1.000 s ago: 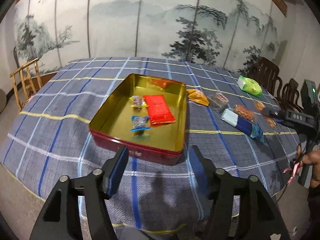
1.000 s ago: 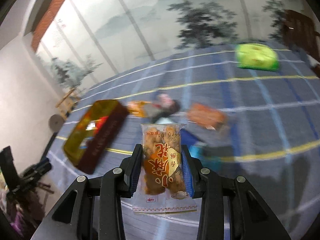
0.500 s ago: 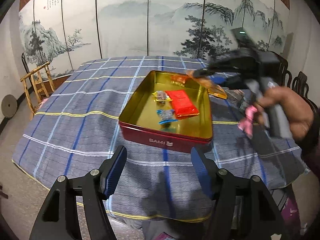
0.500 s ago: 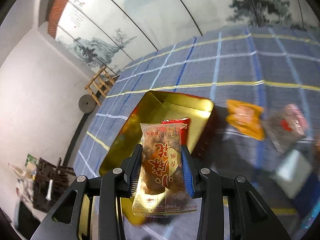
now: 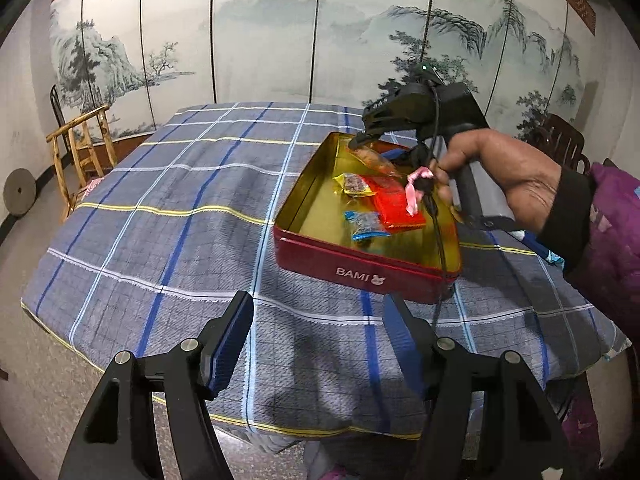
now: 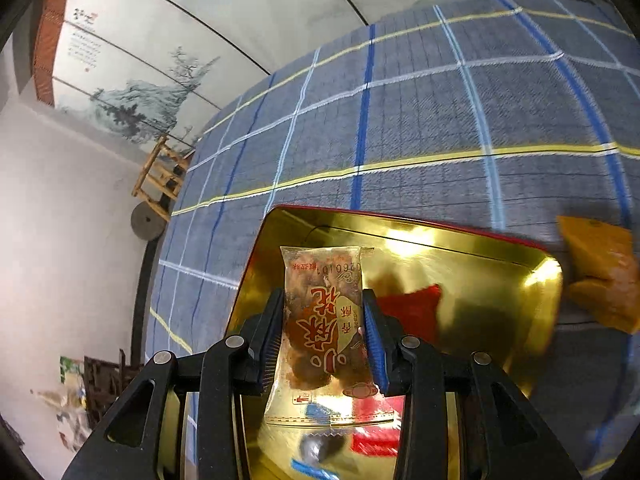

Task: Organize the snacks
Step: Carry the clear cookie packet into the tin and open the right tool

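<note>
A red tin with a gold inside (image 5: 360, 276) stands on the checked tablecloth. In it lie a red packet (image 5: 396, 202), a yellow-ended candy (image 5: 352, 185) and a blue-ended candy (image 5: 366, 226). My right gripper (image 6: 324, 330) is shut on a clear snack packet with red print (image 6: 324, 320) and holds it over the tin's gold floor (image 6: 480, 288). In the left wrist view the right gripper (image 5: 360, 140) hangs over the tin's far end with the packet (image 5: 374, 160) pointing down into it. My left gripper (image 5: 316, 316) is open and empty, in front of the tin.
An orange packet (image 6: 604, 272) lies on the cloth just outside the tin's far corner. A wooden chair (image 5: 80, 148) stands at the table's left side. A painted folding screen (image 5: 280, 40) stands behind the table. The table's front edge (image 5: 240, 412) is close to my left gripper.
My right gripper has carried the snack packet from the table's right side to above the tin and lowered it toward the gold floor. The left gripper has drifted left, staying open.
</note>
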Demonstrator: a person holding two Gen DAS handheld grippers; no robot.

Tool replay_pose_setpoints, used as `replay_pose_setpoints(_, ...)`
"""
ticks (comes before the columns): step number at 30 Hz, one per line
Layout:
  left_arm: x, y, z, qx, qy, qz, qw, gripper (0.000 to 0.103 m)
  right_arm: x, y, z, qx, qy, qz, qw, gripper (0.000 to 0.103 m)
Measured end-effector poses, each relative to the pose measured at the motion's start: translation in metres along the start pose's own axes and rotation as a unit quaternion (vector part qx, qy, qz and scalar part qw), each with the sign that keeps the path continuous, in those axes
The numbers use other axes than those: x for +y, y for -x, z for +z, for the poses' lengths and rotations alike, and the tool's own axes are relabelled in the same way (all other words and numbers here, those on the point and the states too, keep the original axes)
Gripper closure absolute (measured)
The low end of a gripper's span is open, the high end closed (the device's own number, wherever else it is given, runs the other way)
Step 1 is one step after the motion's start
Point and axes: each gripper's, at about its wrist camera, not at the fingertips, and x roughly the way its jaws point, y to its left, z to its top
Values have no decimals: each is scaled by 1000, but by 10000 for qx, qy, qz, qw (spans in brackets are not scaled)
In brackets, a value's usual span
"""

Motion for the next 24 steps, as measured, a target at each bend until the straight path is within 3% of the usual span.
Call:
replay_pose_setpoints(5,3,-3,-2,57,57,1,10000,40,7,-12,8,-37,-232,290,9993,62)
replay_pose_setpoints(8,1,-1,-3,30,30,13,10000,40,15,-4,7,-162,26,293,9994,62)
replay_pose_setpoints(12,-5,0,-1,-5,-8,-29,10000,40,15,29,-7,-423,255,778,9957,57)
replay_pose_setpoints(16,-19,4,-1,-38,-202,-100,9997,40,0,83,-48,-722,749,1019,9893,51)
replay_pose_setpoints(20,-36,11,1,-79,-409,-208,9989,40,-36,142,-103,-1142,1298,565,9833,47)
replay_pose_setpoints(24,-58,15,4,-82,-623,-391,9973,32,-98,204,-152,-1612,1531,-489,9737,46)
